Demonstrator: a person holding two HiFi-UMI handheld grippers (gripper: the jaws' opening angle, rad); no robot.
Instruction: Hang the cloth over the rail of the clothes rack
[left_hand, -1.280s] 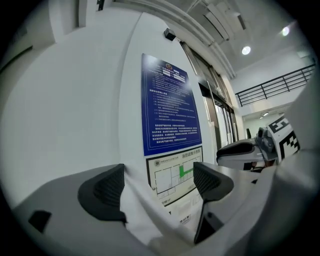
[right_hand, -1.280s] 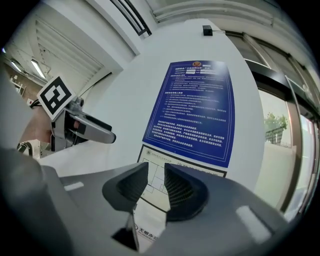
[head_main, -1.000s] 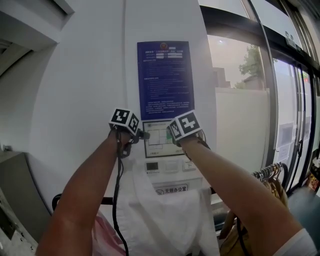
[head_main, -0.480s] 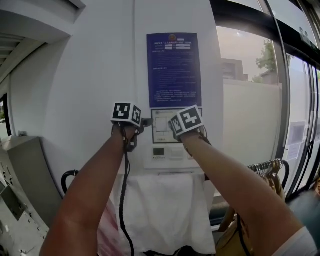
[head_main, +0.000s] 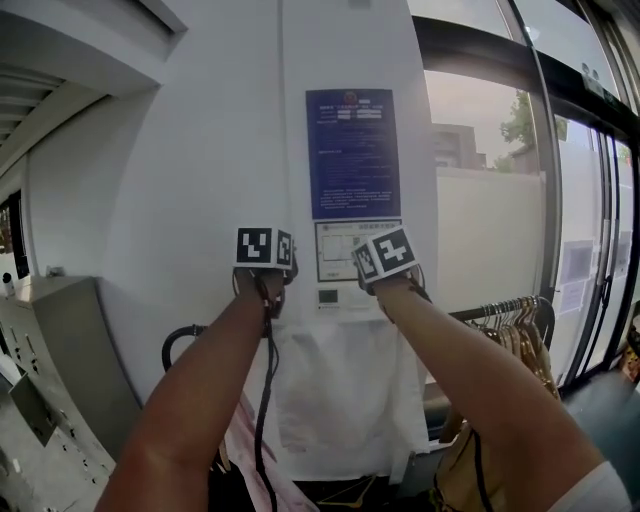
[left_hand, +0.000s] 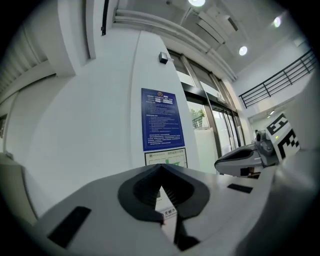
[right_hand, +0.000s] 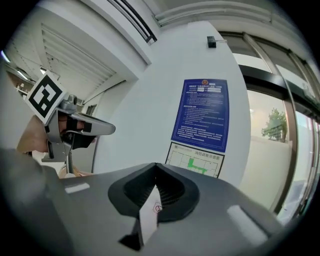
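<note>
Cloth (head_main: 345, 400) draped on rail (head_main: 468, 314), top hidden by forearms (head_main: 225, 370) | left claw (left_hand: 160, 171), right claw (right_hand: 156, 172) clenched, empty

Blue poster (head_main: 352, 152) on white wall (head_main: 200, 200), floor plan (head_main: 335, 250) beneath, windows (head_main: 480, 200) right.

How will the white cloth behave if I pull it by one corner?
The cloth hangs in soft folds, so it is probably floppy and would sag from any grip. It looks thin, so likely light. It seems only draped over the rail; a one-sided pull may slide it off.
</note>
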